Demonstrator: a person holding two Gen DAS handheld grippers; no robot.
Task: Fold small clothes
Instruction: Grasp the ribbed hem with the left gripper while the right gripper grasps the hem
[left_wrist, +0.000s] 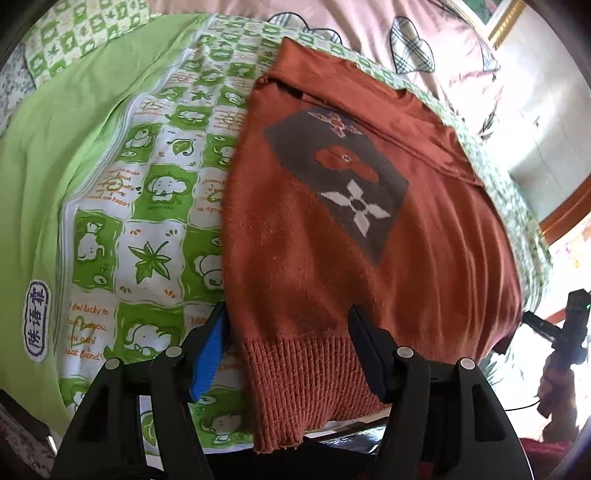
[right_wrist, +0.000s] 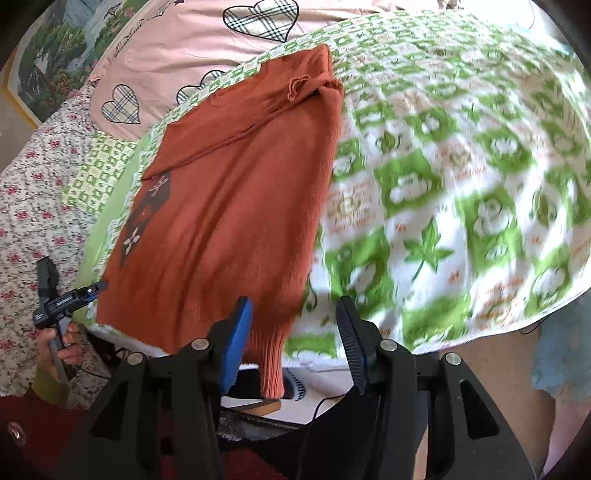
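Ribbed hem of the rust-orange sweater (left_wrist: 291, 384) lies nearest the lens in the left wrist view, hanging over the near edge of the bed, between the spread fingers of the left gripper (left_wrist: 286, 354); neither pad appears to bear on the knit, though contact at the outer edge cannot be ruled out. The garment lies flat on the green-and-white printed quilt (left_wrist: 155, 206), its sides apparently already turned in, since it reads as a narrow strip. Its long axis runs straight away from both grippers: hem toward the operator, collar (right_wrist: 314, 79) at the far end, pointing toward the pink bedding with plaid hearts (right_wrist: 207, 44). A grey diamond motif (left_wrist: 343, 177) sits on the upper face toward the garment's left side. In the right wrist view the right gripper (right_wrist: 295, 343) is likewise spread, with the hem's right corner (right_wrist: 271, 363) dangling between its fingers and no grip evident. Both tools are thus stationed at the hem end, one at each corner, roughly equally near. Judgement: the next move is to close on both hem corners and carry them forward along the long axis toward the collar; an uneven pinch would skew the fold. A plain green sheet (left_wrist: 40, 155) borders the quilt to the left.
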